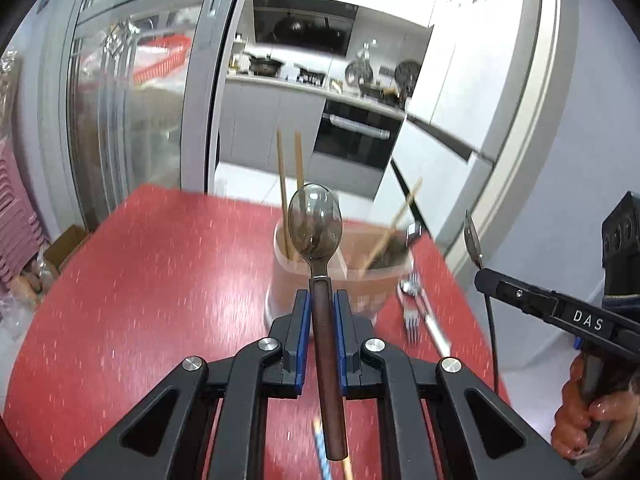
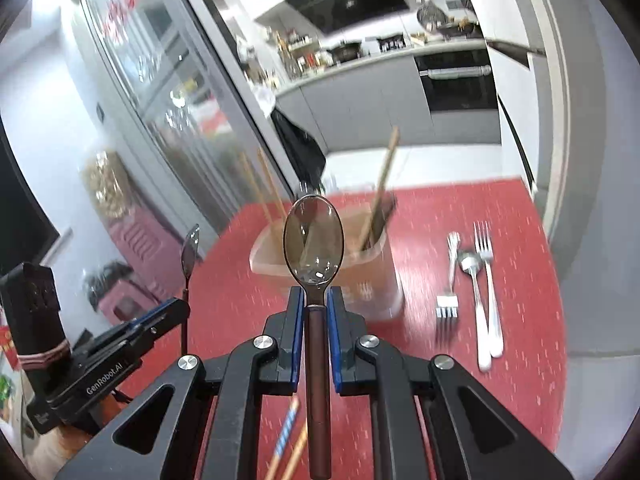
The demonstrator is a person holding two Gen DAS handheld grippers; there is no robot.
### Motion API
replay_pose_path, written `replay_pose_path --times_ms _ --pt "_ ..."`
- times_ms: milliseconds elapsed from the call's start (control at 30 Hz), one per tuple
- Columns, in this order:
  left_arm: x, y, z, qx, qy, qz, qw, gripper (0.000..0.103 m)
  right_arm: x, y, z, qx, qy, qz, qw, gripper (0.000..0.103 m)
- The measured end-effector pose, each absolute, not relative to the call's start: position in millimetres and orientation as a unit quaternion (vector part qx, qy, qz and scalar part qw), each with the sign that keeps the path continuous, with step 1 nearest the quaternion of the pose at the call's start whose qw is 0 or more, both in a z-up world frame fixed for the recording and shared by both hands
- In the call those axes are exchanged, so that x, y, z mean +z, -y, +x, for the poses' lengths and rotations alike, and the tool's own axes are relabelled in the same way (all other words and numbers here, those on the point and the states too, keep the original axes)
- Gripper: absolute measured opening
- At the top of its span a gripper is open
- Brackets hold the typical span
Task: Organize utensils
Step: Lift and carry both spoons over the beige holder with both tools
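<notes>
My left gripper (image 1: 322, 300) is shut on a spoon (image 1: 316, 220) with a dark brown handle and a clear smoky bowl, held above the red table (image 1: 140, 280). My right gripper (image 2: 314, 298) is shut on a matching spoon (image 2: 314, 232). Both spoons point toward a tan divided utensil holder (image 1: 352, 284), also in the right wrist view (image 2: 372, 276), which holds chopsticks (image 1: 282, 184). The right gripper shows at the right of the left wrist view (image 1: 516, 288); the left gripper shows at the left of the right wrist view (image 2: 160, 316).
Metal forks and a spoon (image 2: 476, 280) lie on the table right of the holder, also in the left wrist view (image 1: 416, 304). Loose chopsticks, one blue-patterned (image 2: 286, 436), lie under the grippers. Glass doors (image 1: 132, 100) and a kitchen stand behind the table.
</notes>
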State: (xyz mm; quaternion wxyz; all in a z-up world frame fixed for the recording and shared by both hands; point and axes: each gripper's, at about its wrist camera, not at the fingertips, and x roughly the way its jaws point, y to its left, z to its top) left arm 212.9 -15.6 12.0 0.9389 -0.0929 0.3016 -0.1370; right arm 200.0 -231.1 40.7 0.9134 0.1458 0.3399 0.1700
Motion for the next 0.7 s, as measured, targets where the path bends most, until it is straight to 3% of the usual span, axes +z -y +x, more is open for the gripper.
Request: replay_pose_path --times_ms 300,700 --pt "33.7 14.1 262.7 -0.127 -0.272 -0.102 0.948 0.034 60.2 222.4 255.1 0.17 -0.295 0.167 0.925 0.013" --pt "23.7 24.7 322.2 -0.111 -0.258 -0.1 0.954 0.034 42.2 211.4 315.4 0.164 -0.253 0.175 0.937 0.013"
